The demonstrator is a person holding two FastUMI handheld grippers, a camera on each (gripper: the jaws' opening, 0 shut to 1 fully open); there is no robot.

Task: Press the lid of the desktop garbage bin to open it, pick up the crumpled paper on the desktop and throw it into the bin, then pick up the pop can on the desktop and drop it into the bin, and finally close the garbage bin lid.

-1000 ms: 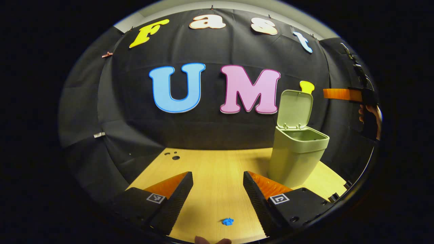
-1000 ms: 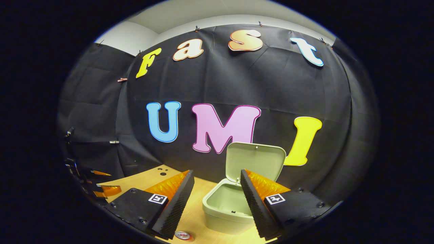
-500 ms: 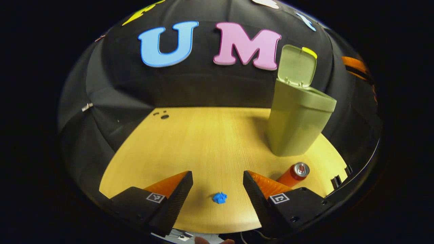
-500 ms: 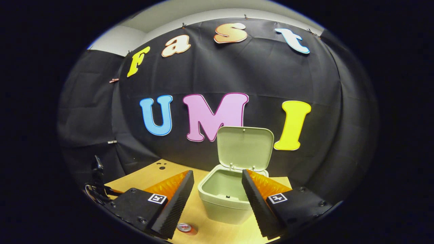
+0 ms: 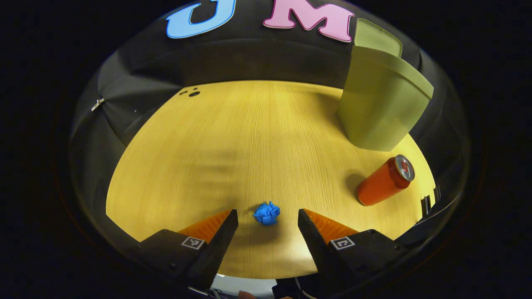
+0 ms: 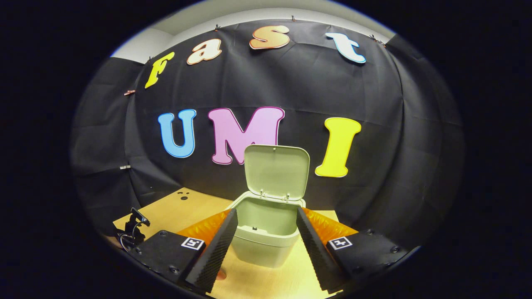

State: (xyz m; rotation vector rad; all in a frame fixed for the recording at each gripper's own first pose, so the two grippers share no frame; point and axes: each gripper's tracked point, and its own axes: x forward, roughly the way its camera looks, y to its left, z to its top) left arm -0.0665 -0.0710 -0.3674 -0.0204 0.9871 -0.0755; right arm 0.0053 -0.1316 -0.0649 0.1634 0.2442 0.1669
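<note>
The bin (image 6: 266,232) lid (image 6: 276,172) stands open, so you're on the paper (image 5: 266,213) step. It lies on the surface (image 5: 232,141) just ahead of your left tongs (image 5: 268,226), which gape wide and empty. Lower them around it and close — your right tongs (image 6: 266,243), also wide, face the bin.

Wooden tabletop (image 5: 232,137) with small dark holes (image 5: 193,94) near its far corner

My left gripper view looks steeply down over my left gripper (image 5: 268,216) onto the wooden desktop (image 5: 232,141), fairly close, with the crumpled paper (image 5: 266,213) just ahead between my fingers. My right gripper view faces level over my right gripper (image 6: 266,224) toward the booth wall. Both views share the garbage bin (image 6: 266,232) (image 5: 380,104) and the desktop.
</note>
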